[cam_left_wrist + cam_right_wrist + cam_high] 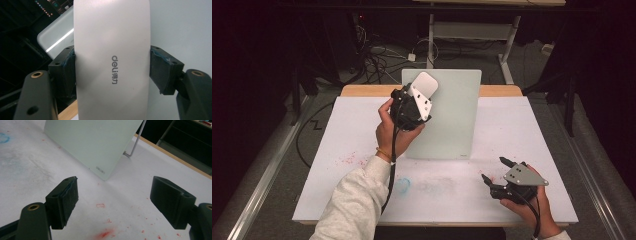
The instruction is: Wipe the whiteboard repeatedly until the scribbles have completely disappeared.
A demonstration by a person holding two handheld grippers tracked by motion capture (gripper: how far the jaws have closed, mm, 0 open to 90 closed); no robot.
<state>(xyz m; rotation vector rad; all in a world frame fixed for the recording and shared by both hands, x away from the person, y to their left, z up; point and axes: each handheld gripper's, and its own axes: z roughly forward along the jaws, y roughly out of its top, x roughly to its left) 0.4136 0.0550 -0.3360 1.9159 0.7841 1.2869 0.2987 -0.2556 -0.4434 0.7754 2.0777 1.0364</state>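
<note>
A white whiteboard eraser (pixel 425 83) with a grey "deli" logo is held up in front of the upper left of a pale green glass board (pixel 454 125) that leans upright on the table. My left gripper (pixel 421 92) is shut on the eraser (pixel 112 37), its pads pressing on both long sides. In the left gripper view the board (pixel 180 30) lies behind the eraser. My right gripper (pixel 493 168) rests low on the table at the front right, open, with nothing between its fingers. The right gripper view has that gripper (pixel 113 200) facing the board's lower corner (pixel 92 142).
A white sheet covers the table (pixel 517 130), smeared with red marks (pixel 103 234) near the right gripper and a blue scribble (pixel 402 185) at the front middle. A thin metal stand (pixel 135 145) props the board from behind. Cables and desk legs lie on the floor beyond.
</note>
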